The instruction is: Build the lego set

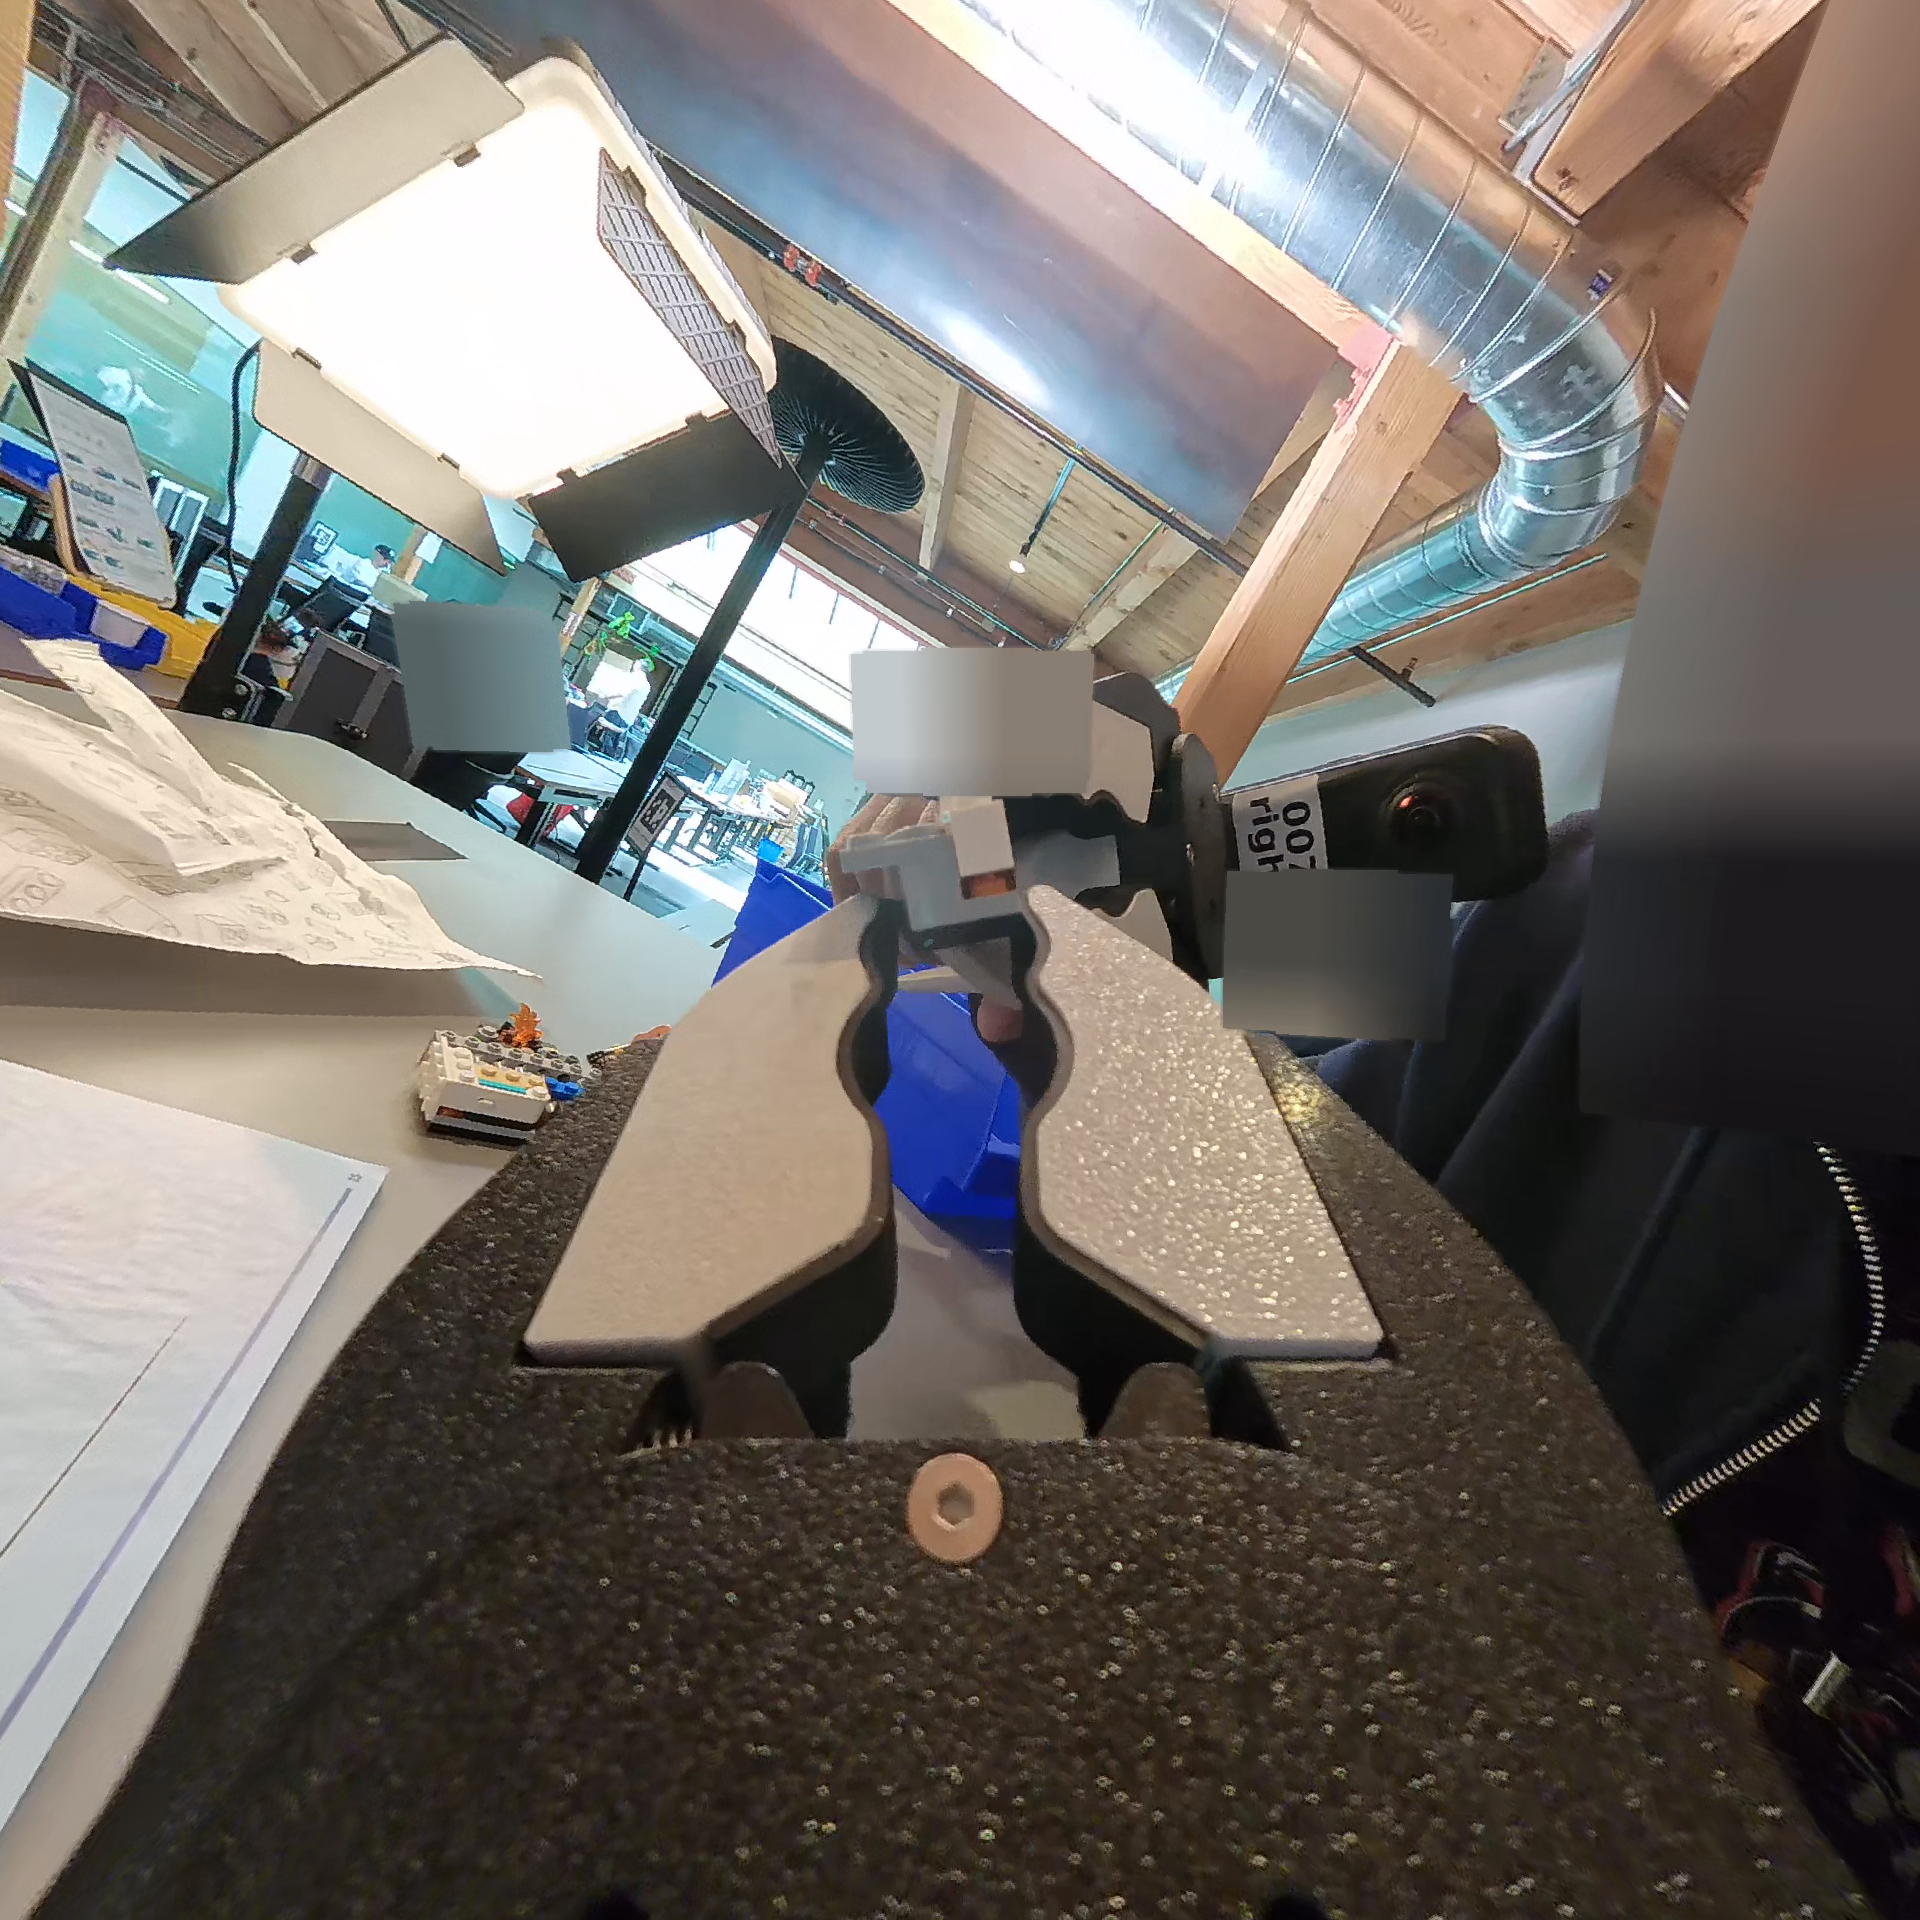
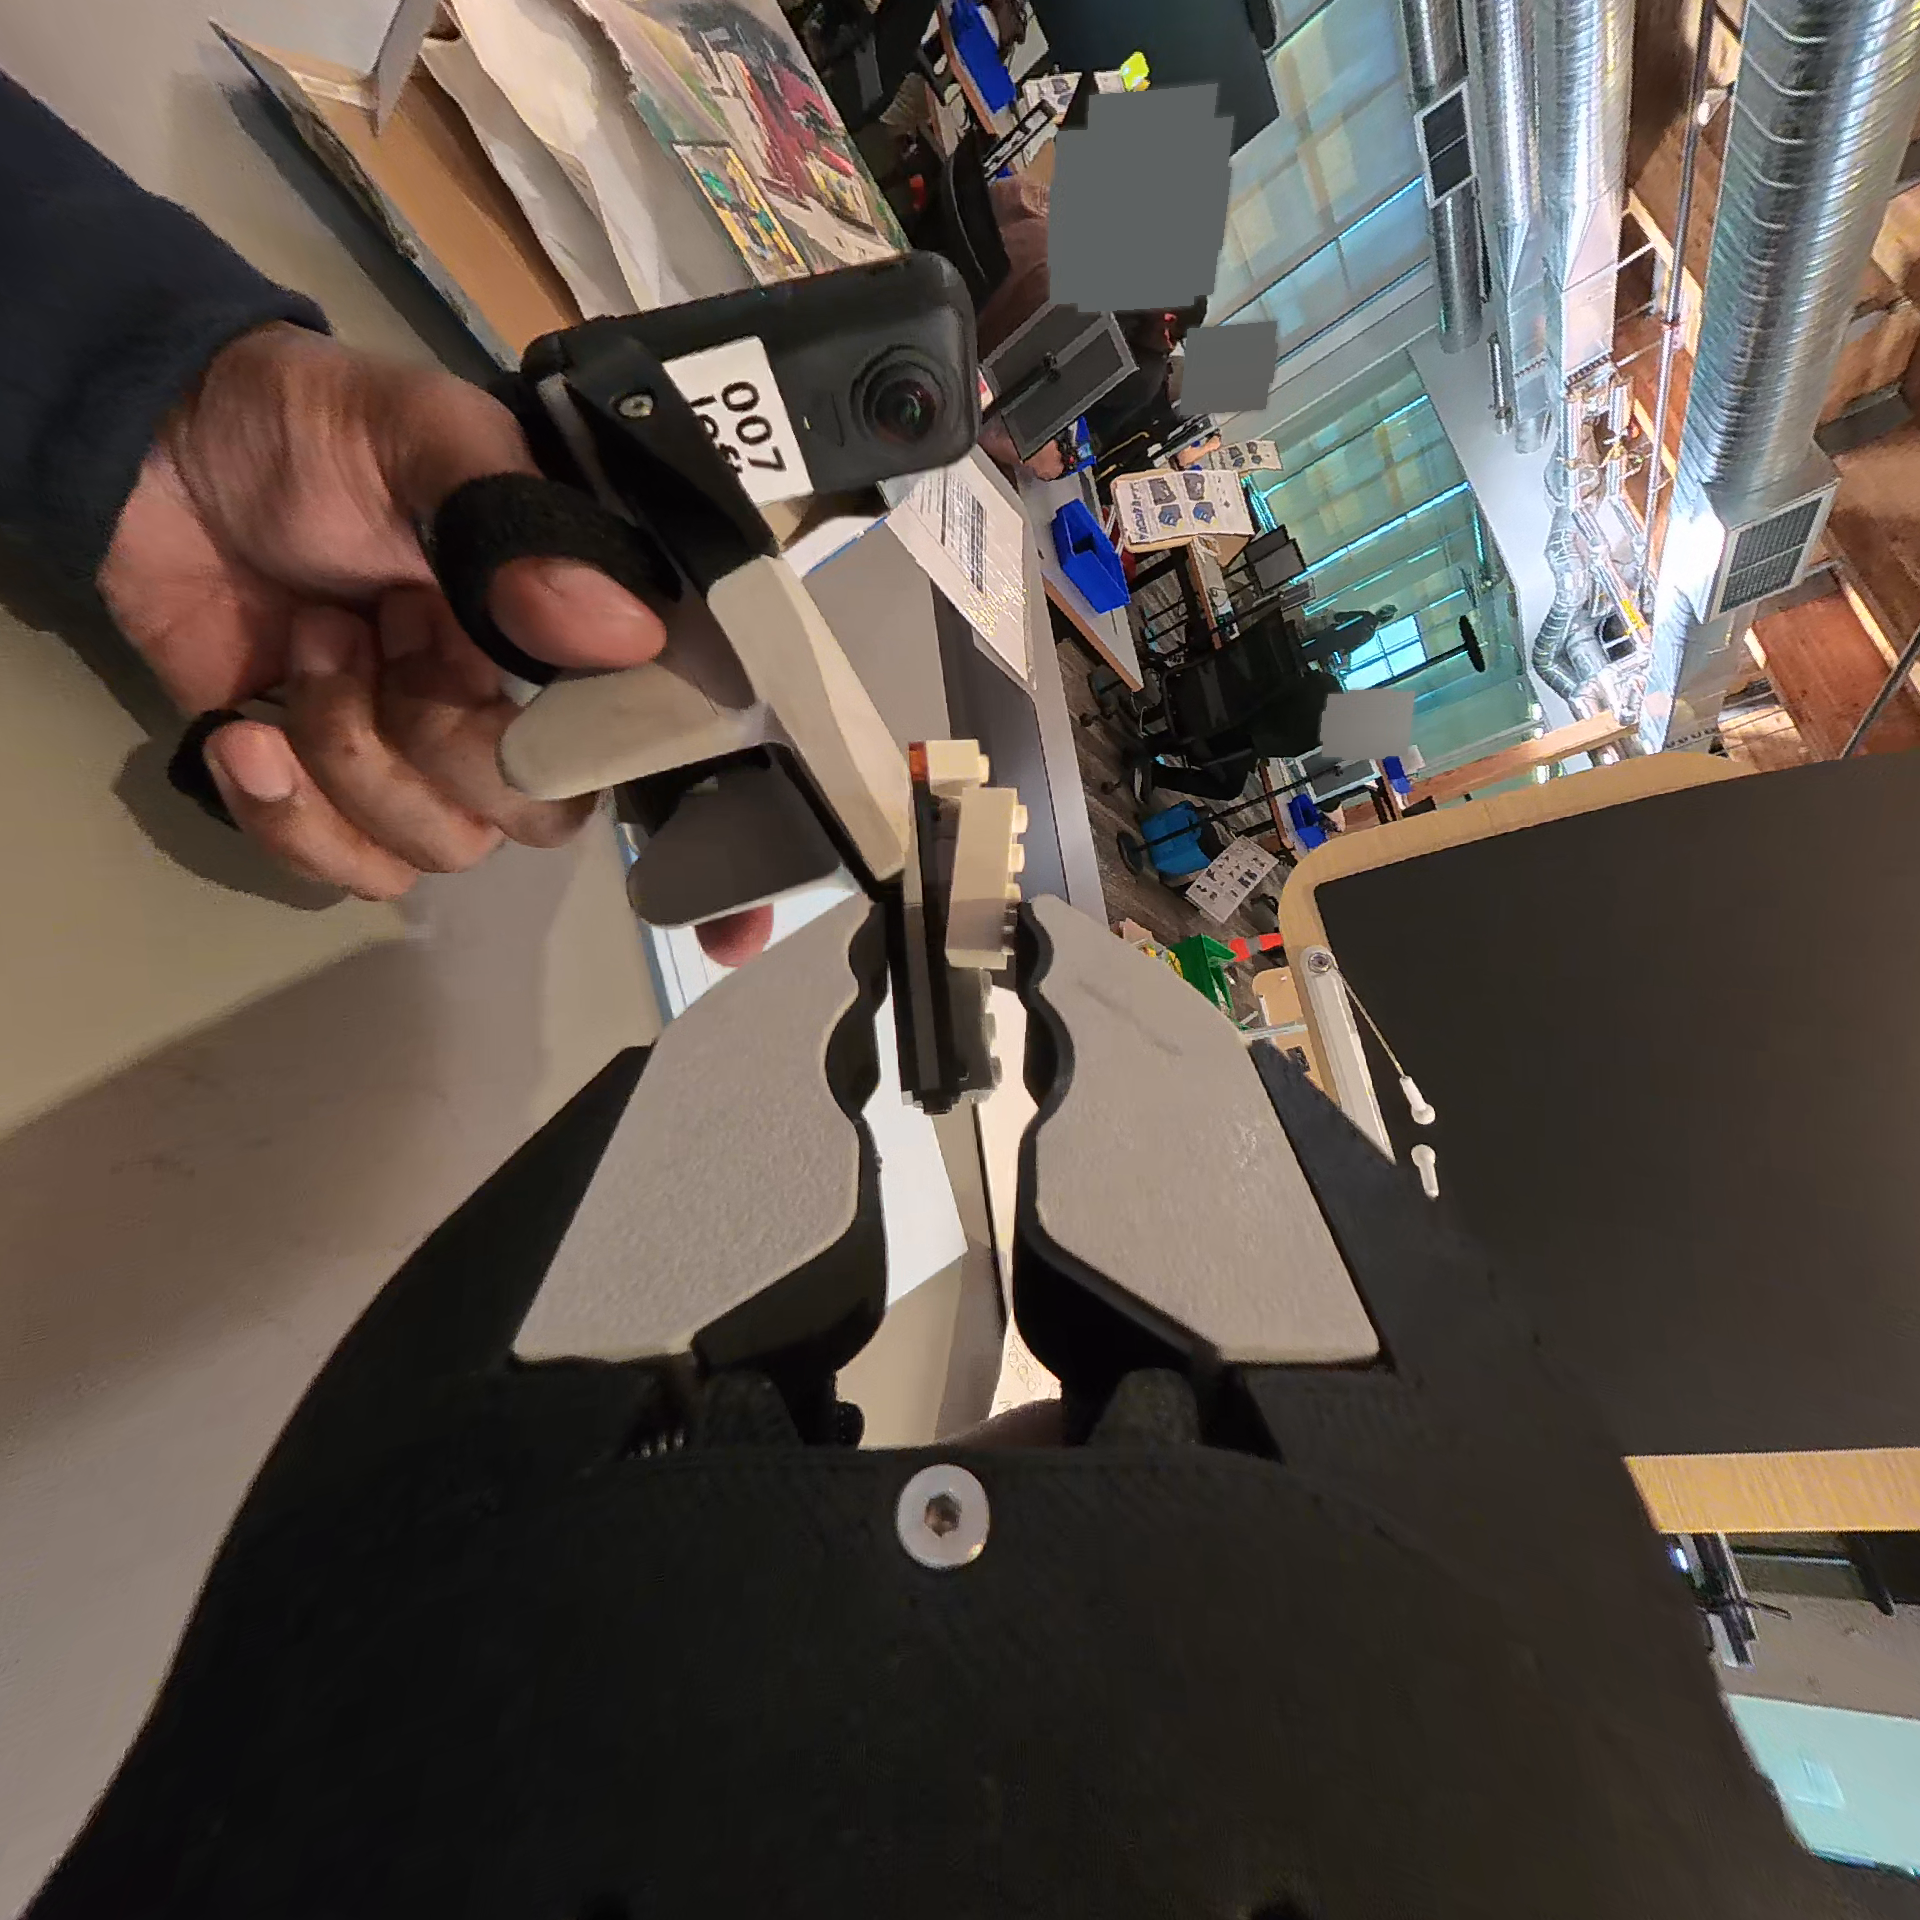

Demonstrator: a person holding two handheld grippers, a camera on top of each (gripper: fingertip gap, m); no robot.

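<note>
Right tool (image 2: pixel 951 935) is nearly closed around a small brick assembly (image 2: pixel 982 883). One pad presses the black plate (image 2: pixel 925 987) on its flat back, the other presses the studs of the white bricks (image 2: pixel 987 831).

Left tool (image 1: pixel 951 914) meets the same assembly from the far side, also nearly closed. Its tips sit against the grey part, and the pads look to be pressing, though one contact is partly hidden. My hand (image 2: pixel 332 623) is curled round its handle.

- Counter (image 1: pixel 312 1018): pale grey and well below the assembly, which hangs in the air between both tools.
- Blue bin (image 1: pixel 935 1122): directly beyond my left tool's fingers, under the assembly.
- Printed sheets (image 1: pixel 208 862): crumpled, towards the counter's far left edge.
- Second brick build (image 1: pixel 488 1081): on the counter, just beside the left tool's body, well apart from the held piece.
- Orange stud (image 2: pixel 918 764): tiny, at the top end of the held assembly, clear of both tools.

Handling, my judgement:
- The assembly is very light, hard, smooth plastic.
- Each brick is stiff, but the stack is only press-fitted, so a sideways twist could pop the layers apart.
- Flat faces are slippery, while studs give the pads some bite.
- The best hold is across the plate and stud faces, squeezing the layers together, not on the small end pieces.
</note>
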